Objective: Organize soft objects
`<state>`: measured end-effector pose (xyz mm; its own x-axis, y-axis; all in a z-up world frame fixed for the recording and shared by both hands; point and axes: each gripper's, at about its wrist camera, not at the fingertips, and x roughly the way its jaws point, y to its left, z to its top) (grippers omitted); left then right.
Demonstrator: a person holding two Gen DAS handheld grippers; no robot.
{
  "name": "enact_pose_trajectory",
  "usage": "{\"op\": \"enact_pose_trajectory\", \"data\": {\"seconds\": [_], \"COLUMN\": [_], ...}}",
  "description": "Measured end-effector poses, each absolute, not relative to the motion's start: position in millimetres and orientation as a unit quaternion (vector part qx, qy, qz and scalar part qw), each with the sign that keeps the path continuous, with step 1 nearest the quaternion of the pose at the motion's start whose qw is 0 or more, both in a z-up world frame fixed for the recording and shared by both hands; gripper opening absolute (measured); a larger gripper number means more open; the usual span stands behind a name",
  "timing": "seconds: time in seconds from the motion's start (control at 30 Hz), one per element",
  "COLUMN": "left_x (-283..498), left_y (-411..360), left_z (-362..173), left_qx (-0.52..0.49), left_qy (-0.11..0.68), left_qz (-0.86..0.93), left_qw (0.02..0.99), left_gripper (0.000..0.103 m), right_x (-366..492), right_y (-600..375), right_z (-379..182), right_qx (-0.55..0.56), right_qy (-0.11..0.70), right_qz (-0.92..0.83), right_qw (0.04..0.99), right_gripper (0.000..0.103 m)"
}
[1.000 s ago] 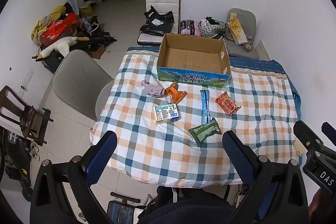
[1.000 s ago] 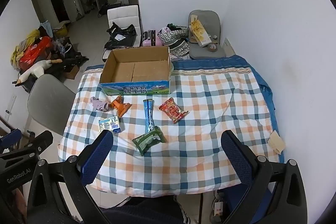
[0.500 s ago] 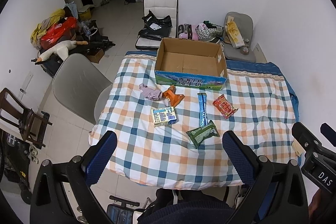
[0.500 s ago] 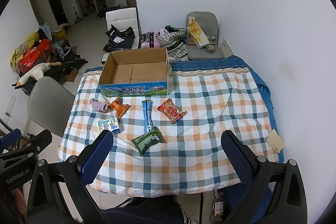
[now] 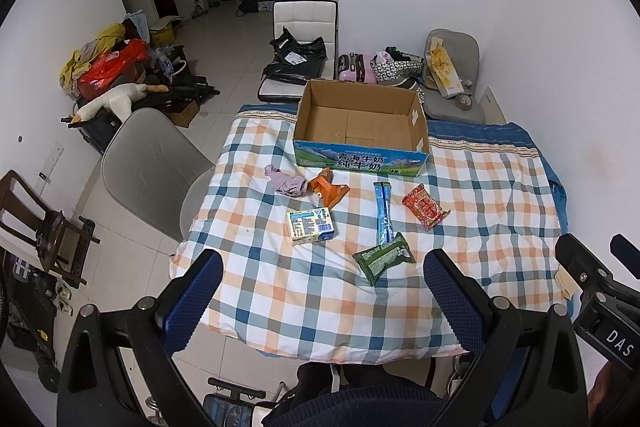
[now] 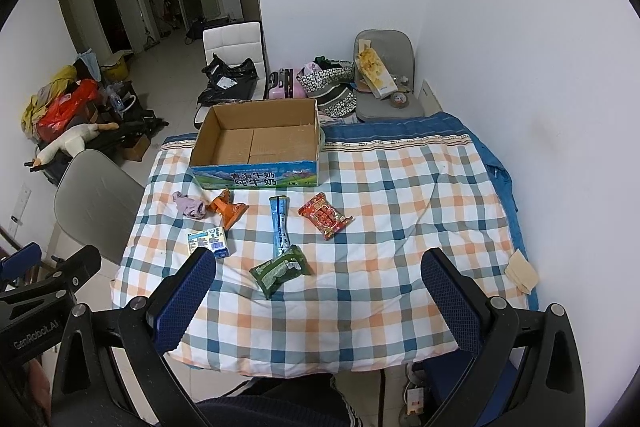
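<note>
Both tongs hang high above the near edge of the tabletop [image 5: 500, 195], which is covered by a checked cloth: the left tongs [image 5: 322, 301] and the right tongs [image 6: 318, 301] each stand wide open with nothing between their blue-padded fingers. At the far side of the tabletop sits an open cardboard box [image 5: 360, 125], its inside bare. Just in front of the box lies a row of soft things: a crumpled lilac cloth [image 5: 286, 183] at the left, touching an orange packet [image 5: 330, 189] beside it; then a long blue stick packet [image 5: 383, 213] lying near-to-far, and a red snack packet [image 5: 425, 211] to its right. Nearer, a pale milk carton pack [image 5: 310, 225] lies below the orange packet, and a green packet [image 5: 384, 261] rests at the near end of the blue stick, touching it. A grey chair [image 5: 152, 163] stands at the tabletop's left edge
</note>
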<state>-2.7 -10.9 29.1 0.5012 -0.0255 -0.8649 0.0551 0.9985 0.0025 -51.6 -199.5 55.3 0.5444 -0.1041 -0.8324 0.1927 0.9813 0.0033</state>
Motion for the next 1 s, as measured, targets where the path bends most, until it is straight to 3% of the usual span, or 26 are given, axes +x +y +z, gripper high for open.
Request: {"op": "enact_pose_trajectory", "data": {"seconds": [1.0], "left_x": [-8], "left_y": [-6], "left_z": [46], "left_qx": [0.009], "left_qy": [0.48], "left_qz": [-0.02], "left_qw": [0.877], "left_gripper": [0.103], "right_x": [-54], "right_y": [-204], "right_z": [73], "right_qx": [0.045], "right_qy": [0.457], "right_qz": [-0.082], "right_qw": [0.885], "right_gripper": [0.103]}}
